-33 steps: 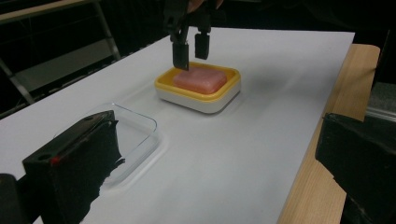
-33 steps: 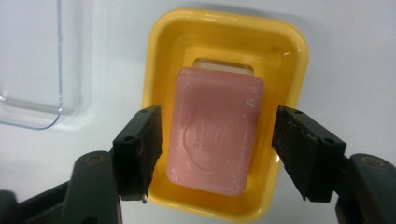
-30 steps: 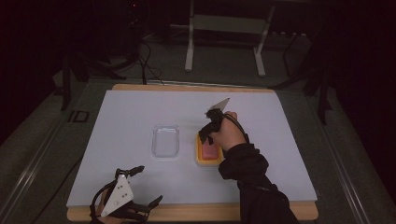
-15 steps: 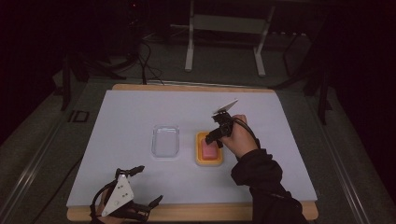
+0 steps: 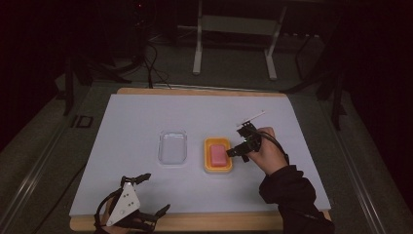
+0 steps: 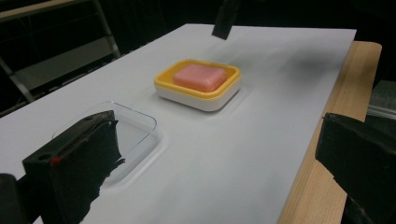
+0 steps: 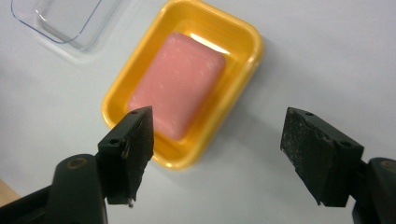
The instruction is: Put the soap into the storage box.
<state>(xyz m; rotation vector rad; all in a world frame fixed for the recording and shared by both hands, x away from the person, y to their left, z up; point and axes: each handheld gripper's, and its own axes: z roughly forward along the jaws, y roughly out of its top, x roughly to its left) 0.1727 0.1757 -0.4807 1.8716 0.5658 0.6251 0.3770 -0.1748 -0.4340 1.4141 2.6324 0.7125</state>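
A pink soap bar [image 5: 217,155] [image 7: 177,83] [image 6: 200,77] lies in a yellow dish [image 5: 208,144] [image 7: 232,88] [image 6: 205,95] at mid-table. Left of it rests a clear plastic lid [image 5: 173,146] [image 6: 135,123] [image 7: 60,18]. My right gripper [image 5: 239,150] [image 7: 217,149] hovers open just right of the dish, jaws spread above the dish's edge and the white sheet, holding nothing. At the table's front edge my left gripper [image 5: 146,200] [image 6: 215,172] stays open and empty, looking toward the lid and dish.
A white sheet [image 5: 136,122] covers a wooden board [image 5: 204,222] whose edge shows at front and right [image 6: 327,93]. Metal stand legs [image 5: 197,53] and cables lie on the dark floor behind the table.
My right gripper has pulled back from over the dish to the right and a little toward the person. The left gripper has stayed put.
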